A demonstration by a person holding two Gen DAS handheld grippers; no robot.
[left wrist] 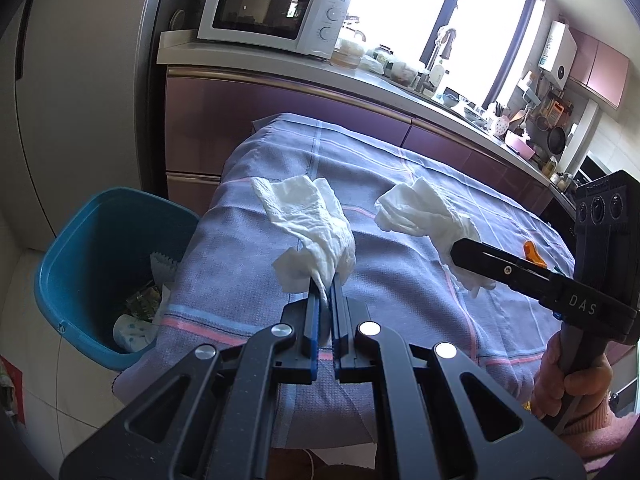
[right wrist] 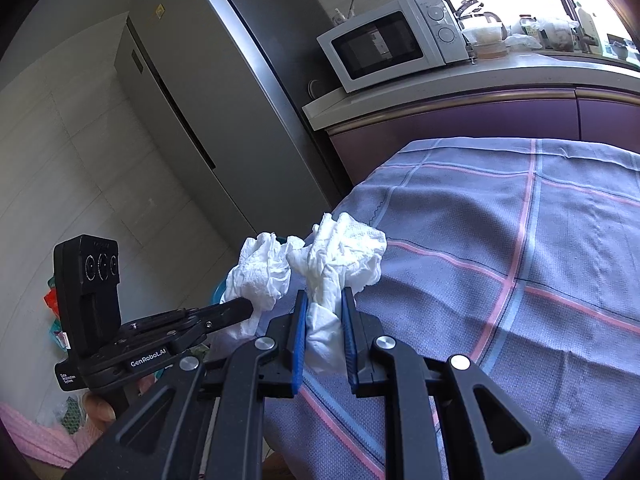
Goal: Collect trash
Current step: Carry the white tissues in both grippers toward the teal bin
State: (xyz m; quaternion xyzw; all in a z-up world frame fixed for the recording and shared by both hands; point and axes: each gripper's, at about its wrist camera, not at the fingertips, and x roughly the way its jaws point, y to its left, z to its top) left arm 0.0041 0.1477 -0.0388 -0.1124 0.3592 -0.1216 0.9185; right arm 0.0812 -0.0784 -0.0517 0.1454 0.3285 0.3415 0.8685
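1. Crumpled tissue (left wrist: 316, 216) is pinched at its near tail by the left tool (left wrist: 327, 296), whose blue pads are nearly together with only the paper between them. The wad fans out forward from the tips, above the left part of the cloth-covered bench (left wrist: 400, 168).

2. A second crumpled tissue (right wrist: 340, 256) sits in the right tool (right wrist: 325, 320), clamped around a thicker twist, so those pads stand a little apart. It hangs over the bench's left edge, near the first wad.

3. Each tissue's long axis runs roughly along its tool's fingers, with the narrow twisted end in the grip and the loose, wide end pointing away from the person.

4. The blue bin (left wrist: 100, 264) stands on the floor just beside the bench's left edge and already holds some scraps.

5. To do this step well, I judge it best to carry each wad fully over the bin's mouth before letting go, left one first since it is nearer. Light paper may cling to a pad, so open wide and perhaps shake.

6. An orange scrap (left wrist: 534, 254) lies on the cloth further right, not yet collected.
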